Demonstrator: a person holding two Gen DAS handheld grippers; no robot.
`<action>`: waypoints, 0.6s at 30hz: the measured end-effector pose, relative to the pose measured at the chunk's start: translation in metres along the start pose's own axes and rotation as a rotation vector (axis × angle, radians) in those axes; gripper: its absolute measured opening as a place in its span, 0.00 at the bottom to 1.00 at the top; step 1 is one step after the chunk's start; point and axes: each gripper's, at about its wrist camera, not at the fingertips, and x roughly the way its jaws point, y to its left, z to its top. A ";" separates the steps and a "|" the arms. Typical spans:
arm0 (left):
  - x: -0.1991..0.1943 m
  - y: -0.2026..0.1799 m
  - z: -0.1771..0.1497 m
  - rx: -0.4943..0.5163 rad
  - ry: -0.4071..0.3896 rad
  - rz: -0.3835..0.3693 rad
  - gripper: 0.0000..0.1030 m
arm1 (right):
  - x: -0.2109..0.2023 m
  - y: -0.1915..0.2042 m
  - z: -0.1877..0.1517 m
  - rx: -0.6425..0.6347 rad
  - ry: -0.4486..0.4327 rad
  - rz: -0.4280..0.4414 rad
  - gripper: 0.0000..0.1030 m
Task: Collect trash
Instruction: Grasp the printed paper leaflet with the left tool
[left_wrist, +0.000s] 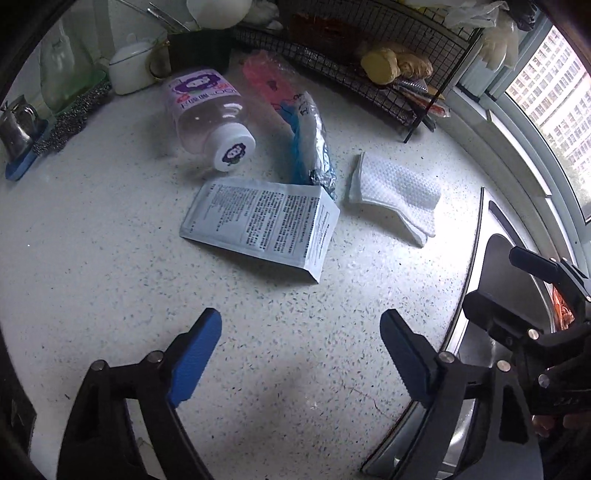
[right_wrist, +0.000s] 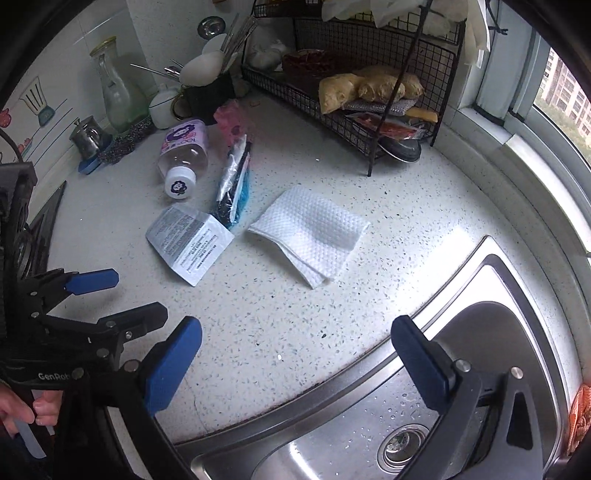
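Both the left gripper and right gripper hung spread wide and empty above the table, near the printed sachet.

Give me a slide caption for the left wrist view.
Open left gripper hovers over printed packet, bottle and paper towel on speckled counter.

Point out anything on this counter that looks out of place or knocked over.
The clear bottle lies on its side, cap toward the camera, instead of standing. Beside it a crumpled plastic wrapper, a flat printed packet and a folded paper towel lie loose on the counter. Nothing looks spilled.
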 end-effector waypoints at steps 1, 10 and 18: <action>0.005 -0.001 0.001 -0.005 0.007 -0.003 0.80 | 0.003 -0.003 0.001 0.004 0.006 0.002 1.00; 0.032 -0.015 0.013 -0.020 0.025 -0.005 0.74 | 0.016 -0.033 0.006 0.045 0.023 0.022 1.00; 0.040 -0.023 0.028 0.009 -0.017 0.032 0.55 | 0.024 -0.046 0.010 0.059 0.027 0.016 1.00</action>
